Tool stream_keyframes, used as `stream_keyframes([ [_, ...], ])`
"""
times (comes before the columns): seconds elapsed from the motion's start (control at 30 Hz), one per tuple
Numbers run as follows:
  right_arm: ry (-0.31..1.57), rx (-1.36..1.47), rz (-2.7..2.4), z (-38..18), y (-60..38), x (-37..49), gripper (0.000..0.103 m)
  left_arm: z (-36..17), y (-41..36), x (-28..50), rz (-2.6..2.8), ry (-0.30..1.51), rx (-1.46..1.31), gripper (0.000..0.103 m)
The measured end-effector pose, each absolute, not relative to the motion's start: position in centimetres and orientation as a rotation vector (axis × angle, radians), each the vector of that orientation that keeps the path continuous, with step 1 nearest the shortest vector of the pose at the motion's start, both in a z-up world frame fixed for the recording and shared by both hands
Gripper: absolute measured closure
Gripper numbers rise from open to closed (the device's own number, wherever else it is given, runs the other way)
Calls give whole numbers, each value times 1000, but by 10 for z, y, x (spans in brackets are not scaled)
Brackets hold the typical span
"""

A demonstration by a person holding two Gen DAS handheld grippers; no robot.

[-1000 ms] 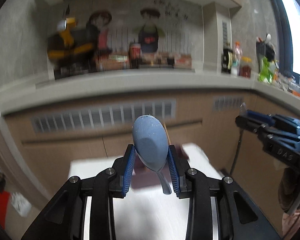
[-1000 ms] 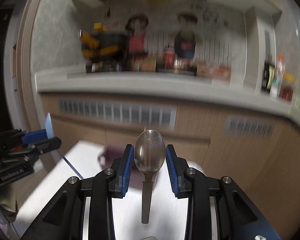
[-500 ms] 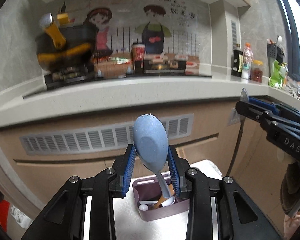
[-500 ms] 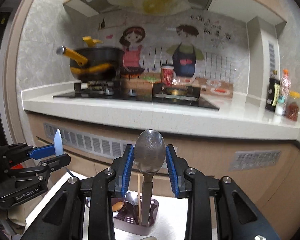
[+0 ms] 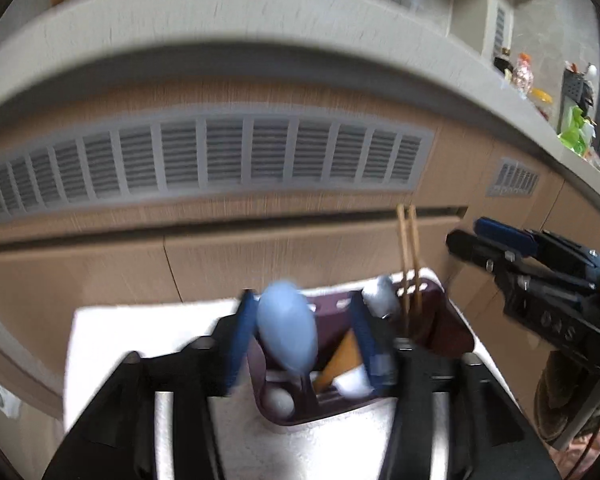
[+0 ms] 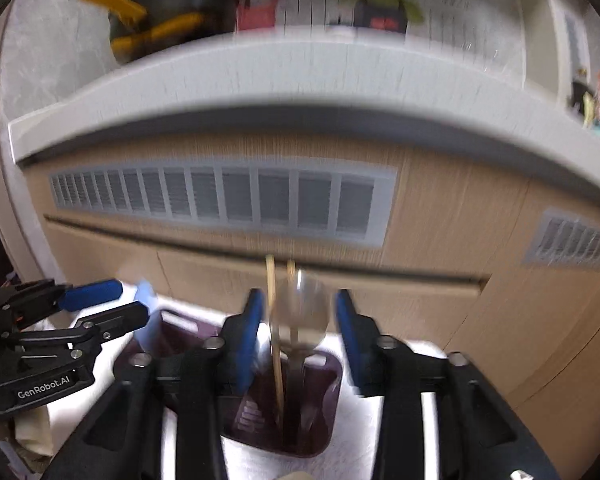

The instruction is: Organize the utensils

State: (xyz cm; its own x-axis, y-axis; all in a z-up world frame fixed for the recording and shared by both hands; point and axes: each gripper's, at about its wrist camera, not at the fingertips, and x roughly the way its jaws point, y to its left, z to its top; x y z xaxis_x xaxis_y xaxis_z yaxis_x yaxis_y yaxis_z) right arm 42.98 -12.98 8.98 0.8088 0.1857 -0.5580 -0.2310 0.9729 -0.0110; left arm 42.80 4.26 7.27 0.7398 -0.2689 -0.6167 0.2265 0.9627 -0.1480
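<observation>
A dark purple utensil holder (image 5: 452, 340) stands on a white table (image 5: 112, 344); it also shows in the right wrist view (image 6: 324, 400). My left gripper (image 5: 304, 340) is open over it, and a blue spoon (image 5: 286, 334) stands loose between the fingers, bowl up, handle down in a compartment. My right gripper (image 6: 298, 332) is open too, and a metal spoon (image 6: 302, 312) stands between its fingers with its handle in the holder, beside wooden chopsticks (image 6: 274, 320). The frames are blurred.
The holder also has wooden chopsticks (image 5: 408, 256), a white spoon (image 5: 380, 298) and an orange-handled utensil (image 5: 340, 356). A kitchen counter (image 5: 260, 40) with a vented wooden cabinet front (image 5: 220, 160) rises just behind the table. Each gripper shows in the other's view, the right (image 5: 540, 276), the left (image 6: 60, 332).
Both grippers tilted down over the holder and their jaws opened. The blue spoon and the metal spoon are no longer clamped and stand in the holder.
</observation>
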Motion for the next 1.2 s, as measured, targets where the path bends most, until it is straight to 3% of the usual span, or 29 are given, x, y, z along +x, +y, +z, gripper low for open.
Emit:
stream_keyframes([
  [0.07, 597, -60, 199, 78, -137, 433, 35, 65, 44, 430, -264, 698, -78, 45],
  [0.23, 609, -36, 162, 75, -155, 418, 35, 70, 45, 405, -219, 679, -73, 44],
  [0.4, 576, -8, 127, 89, -173, 369, 30, 87, 50, 345, -163, 614, -56, 29],
  [0.63, 544, -2, 75, 79, -183, 269, 16, 78, 42, 251, -110, 562, -44, 23],
  [0.8, 512, -45, 49, 65, -174, 212, 1, 63, 29, 193, -60, 515, -19, 2],
  [1.2, 527, -39, 30, 45, -182, 165, 1, 55, 24, 145, 10, 504, -45, 0],
])
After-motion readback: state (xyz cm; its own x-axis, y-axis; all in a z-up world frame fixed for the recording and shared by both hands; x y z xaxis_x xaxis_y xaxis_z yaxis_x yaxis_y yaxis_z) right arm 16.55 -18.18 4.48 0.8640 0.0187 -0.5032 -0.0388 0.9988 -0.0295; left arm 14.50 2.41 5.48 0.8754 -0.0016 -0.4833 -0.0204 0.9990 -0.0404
